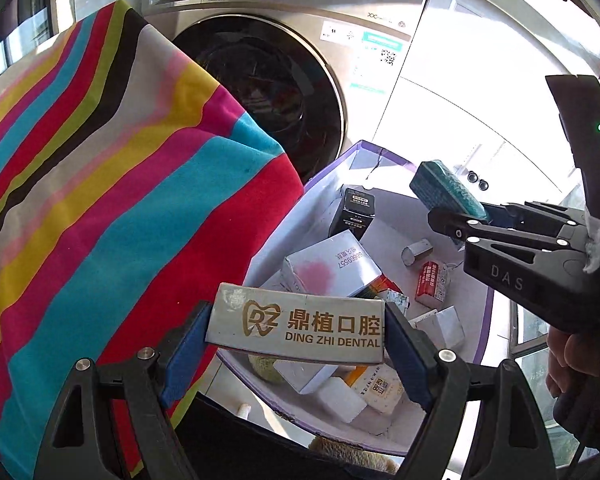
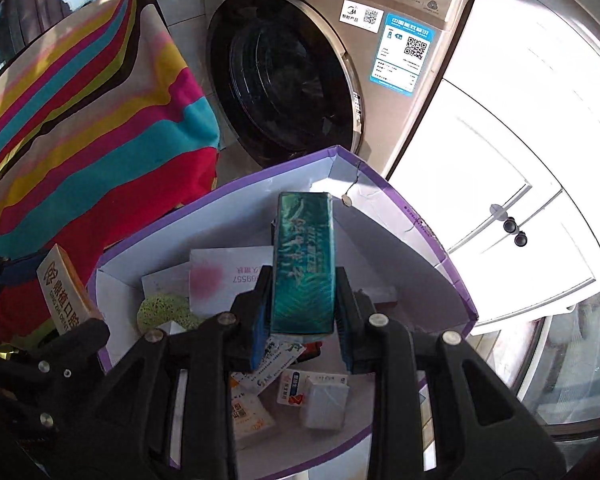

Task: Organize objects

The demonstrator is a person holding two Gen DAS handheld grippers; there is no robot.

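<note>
Left wrist view: the left gripper (image 1: 300, 330), jaws clamped across the ends of a grey box (image 1: 300, 324) lettered "DING ZHI DENTAL", which hangs above the purple-rimmed carton (image 1: 340, 164). Only this view shows a black box (image 1: 356, 210) and a small red box (image 1: 432, 284) beyond the jaws.

Right wrist view: the right gripper (image 2: 302, 300), jaws closed on an upright teal box (image 2: 303, 264) with a wave pattern, over the same carton. Only here a yellow-green sponge (image 2: 160, 312) shows, left of the jaws. The carton holds loose small boxes. A striped cloth (image 2: 92, 128) lies left; a washing machine (image 2: 300, 72) stands behind.
</note>
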